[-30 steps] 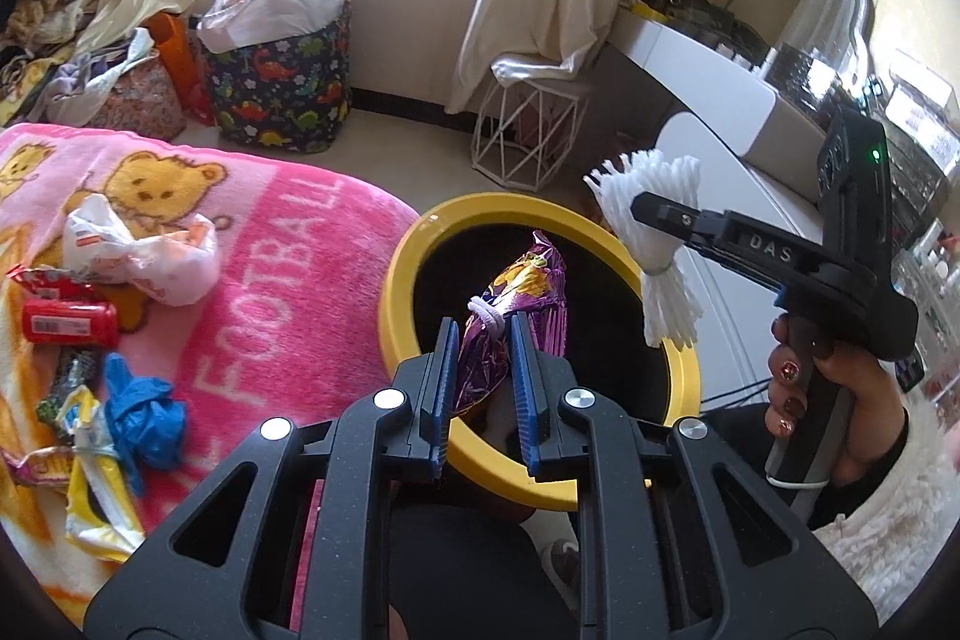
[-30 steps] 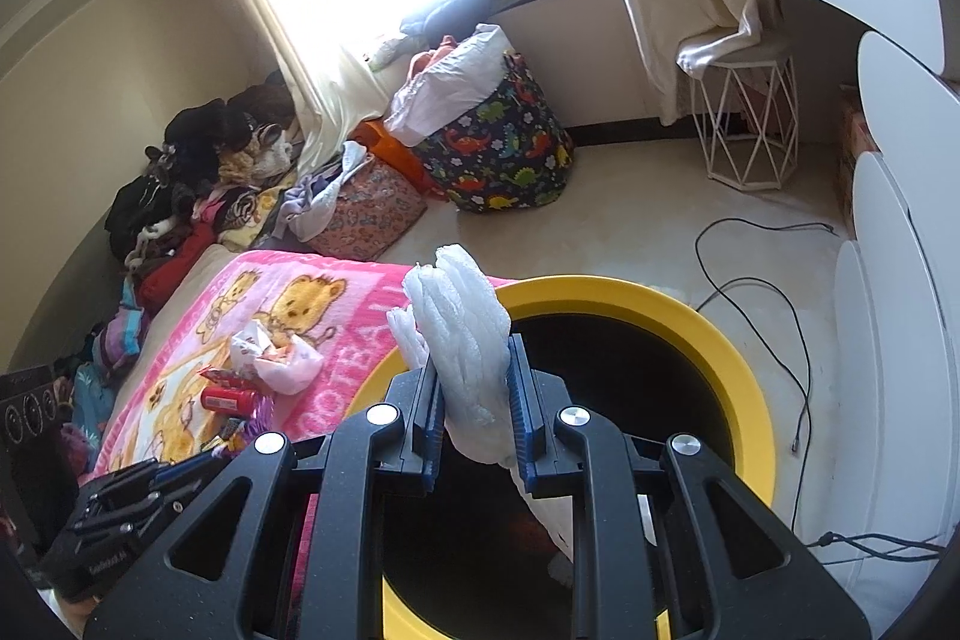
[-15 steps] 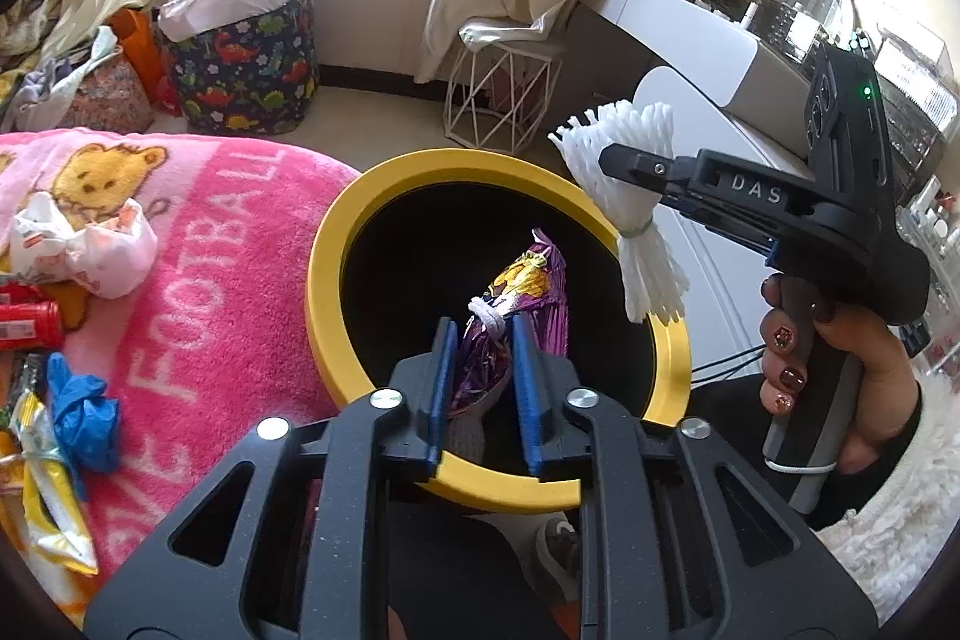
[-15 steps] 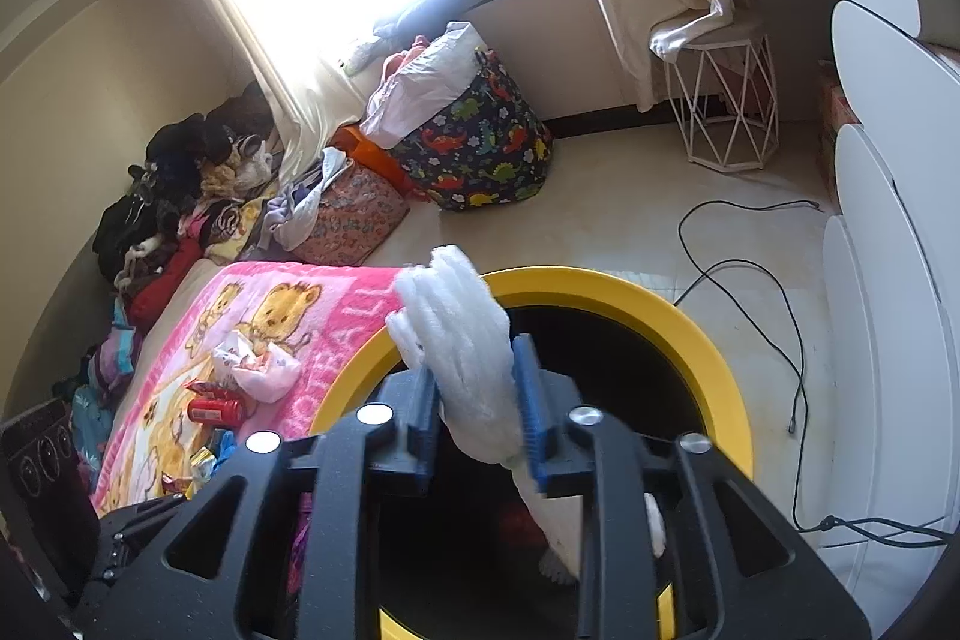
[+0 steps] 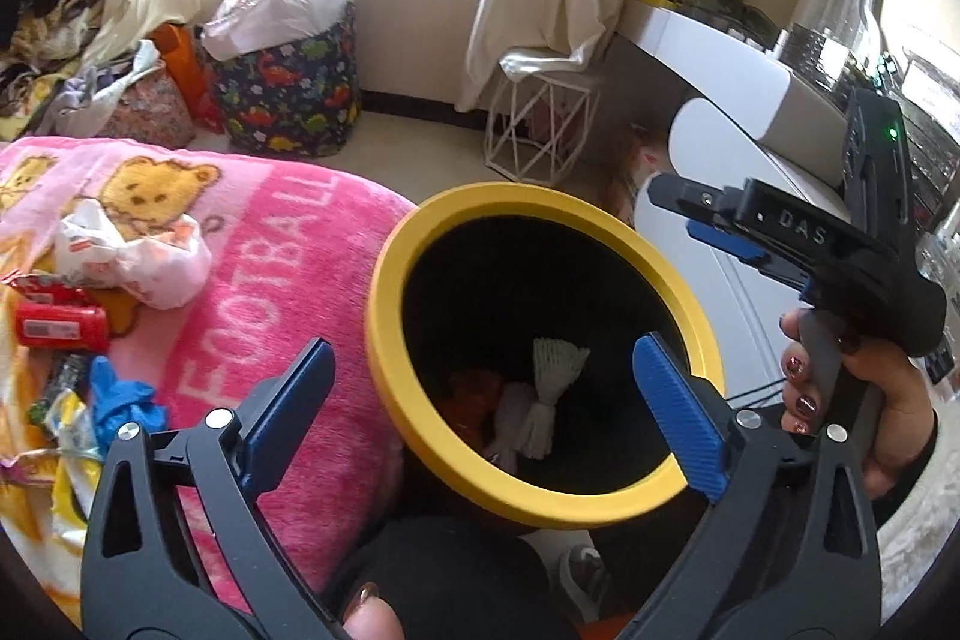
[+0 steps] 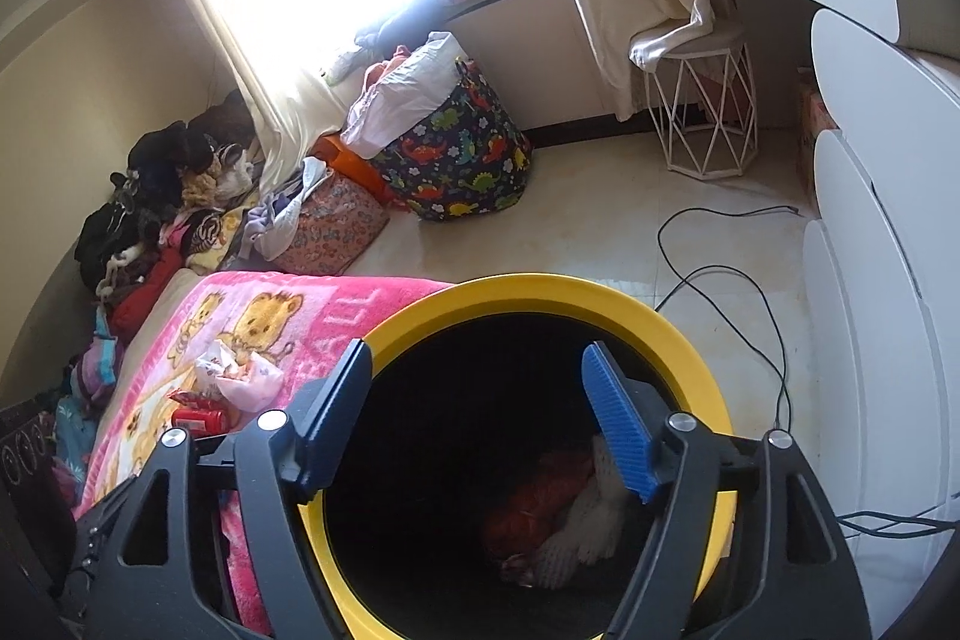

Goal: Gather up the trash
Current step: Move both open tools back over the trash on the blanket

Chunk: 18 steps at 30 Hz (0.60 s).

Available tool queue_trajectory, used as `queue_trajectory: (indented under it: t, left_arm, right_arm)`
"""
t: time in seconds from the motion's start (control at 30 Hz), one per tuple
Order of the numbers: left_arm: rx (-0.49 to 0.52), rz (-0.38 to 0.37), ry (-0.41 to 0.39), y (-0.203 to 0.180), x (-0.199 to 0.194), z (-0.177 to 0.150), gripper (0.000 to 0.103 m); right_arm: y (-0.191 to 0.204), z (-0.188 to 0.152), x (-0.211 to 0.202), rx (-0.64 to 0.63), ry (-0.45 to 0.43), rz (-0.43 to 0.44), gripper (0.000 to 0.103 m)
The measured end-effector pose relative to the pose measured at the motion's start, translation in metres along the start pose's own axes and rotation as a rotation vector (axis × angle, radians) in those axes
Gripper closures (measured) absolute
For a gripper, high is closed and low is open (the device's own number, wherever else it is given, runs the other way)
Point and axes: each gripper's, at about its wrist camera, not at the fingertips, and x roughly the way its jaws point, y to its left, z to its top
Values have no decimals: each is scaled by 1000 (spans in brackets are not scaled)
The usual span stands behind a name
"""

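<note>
Your left tongs (image 5: pixel 480 370) are matt black plastic with a faint speckle, their blue pads (image 5: pixel 678 418) finely ribbed and rubbery, and bright metal screws shine at the joints. The right tongs (image 6: pixel 477 400) have the same finish. Before you, the bin (image 5: pixel 384 340) has a smooth, matt yellow plastic rim and a dull black inside. In it lies white foam netting (image 5: pixel 549 400), soft and meshed. The pink blanket (image 5: pixel 270 292) is thick, fuzzy fleece. On it you see a crinkled thin plastic bag (image 5: pixel 138 250), a glossy red can (image 5: pixel 60 328) and a limp blue rubber glove (image 5: pixel 120 400). The floor (image 6: pixel 600 232) is smooth, slightly glossy tile.
</note>
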Motion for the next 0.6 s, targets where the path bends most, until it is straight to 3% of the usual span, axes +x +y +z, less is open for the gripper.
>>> queue_trajectory:
  t: [0.3,0.6]
  left_arm:
    - [-26,71,-59,21,-21,6,11]
    - [-68,143,-112,49,-45,10,11]
  right_arm:
    - [20,1,-6,-43,-26,10,20]
    - [52,-4,-7,-99,-35,49,18]
